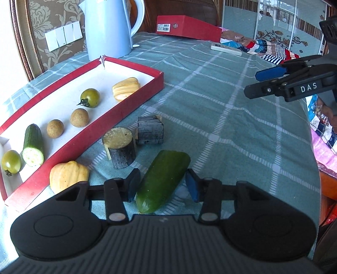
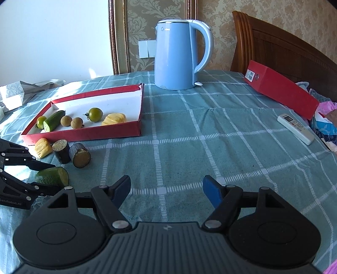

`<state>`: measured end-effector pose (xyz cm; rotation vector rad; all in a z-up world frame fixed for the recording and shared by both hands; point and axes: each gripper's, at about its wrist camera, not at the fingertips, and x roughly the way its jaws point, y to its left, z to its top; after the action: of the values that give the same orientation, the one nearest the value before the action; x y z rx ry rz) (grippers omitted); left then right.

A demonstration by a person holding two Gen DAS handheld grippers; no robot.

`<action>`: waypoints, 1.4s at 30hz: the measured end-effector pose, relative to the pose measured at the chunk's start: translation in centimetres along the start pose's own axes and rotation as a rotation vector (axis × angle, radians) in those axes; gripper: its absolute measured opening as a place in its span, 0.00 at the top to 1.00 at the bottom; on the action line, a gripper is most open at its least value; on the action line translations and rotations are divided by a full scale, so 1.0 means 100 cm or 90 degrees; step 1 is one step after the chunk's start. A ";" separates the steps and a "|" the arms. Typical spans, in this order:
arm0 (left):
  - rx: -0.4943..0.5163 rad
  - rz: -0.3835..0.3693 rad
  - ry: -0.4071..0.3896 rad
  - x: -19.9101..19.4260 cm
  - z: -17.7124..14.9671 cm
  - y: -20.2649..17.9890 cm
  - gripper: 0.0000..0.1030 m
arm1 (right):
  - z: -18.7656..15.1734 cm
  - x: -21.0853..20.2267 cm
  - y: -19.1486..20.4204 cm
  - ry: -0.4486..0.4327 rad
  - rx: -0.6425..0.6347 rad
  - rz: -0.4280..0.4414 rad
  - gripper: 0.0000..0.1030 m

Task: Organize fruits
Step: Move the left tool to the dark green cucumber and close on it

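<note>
Green cucumber half (image 1: 162, 179) lying on cloth.

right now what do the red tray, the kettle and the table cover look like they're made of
Red tray: looks like cardboard, a matte red box lid with a white paper lining; one corner is torn.
Kettle: seemingly smooth plastic, pale blue with a soft sheen and a lighter handle.
Table cover: woven fabric, matte teal with white checks, showing creases.

Damask wallpaper (image 2: 263, 12), wooden headboard (image 2: 280, 44), checked green tablecloth (image 2: 210, 126), sunlit.
</note>
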<state>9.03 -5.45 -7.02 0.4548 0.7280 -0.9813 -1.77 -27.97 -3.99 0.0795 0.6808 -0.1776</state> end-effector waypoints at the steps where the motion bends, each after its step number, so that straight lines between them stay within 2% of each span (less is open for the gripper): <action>1: -0.003 0.002 -0.002 0.000 0.000 0.000 0.58 | 0.000 0.001 0.001 0.000 -0.002 0.001 0.27; 10: -0.032 0.051 -0.018 -0.004 -0.005 -0.007 0.60 | 0.004 0.008 0.006 0.005 -0.020 0.011 0.27; 14: -0.060 0.067 -0.023 -0.012 -0.009 -0.003 0.65 | 0.005 0.010 0.011 0.006 -0.034 0.023 0.27; 25: -0.151 0.122 -0.048 -0.041 -0.023 0.017 0.68 | 0.023 0.018 0.056 -0.019 -0.159 0.103 0.27; 31: -0.210 0.151 -0.078 -0.069 -0.029 0.024 0.71 | 0.030 0.031 0.090 -0.015 -0.263 0.163 0.27; 34: -0.215 0.165 -0.076 -0.077 -0.033 0.026 0.71 | 0.033 0.042 0.104 -0.008 -0.299 0.185 0.28; 38: -0.222 0.175 -0.056 -0.075 -0.042 0.026 0.71 | 0.036 0.052 0.114 -0.003 -0.313 0.200 0.28; 42: -0.244 0.185 -0.072 -0.079 -0.045 0.026 0.72 | 0.037 0.055 0.116 -0.001 -0.321 0.207 0.28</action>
<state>6.90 3.34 -4.24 0.1607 0.7058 -0.5715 6.90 -17.82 -4.48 -0.2932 0.6842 0.3074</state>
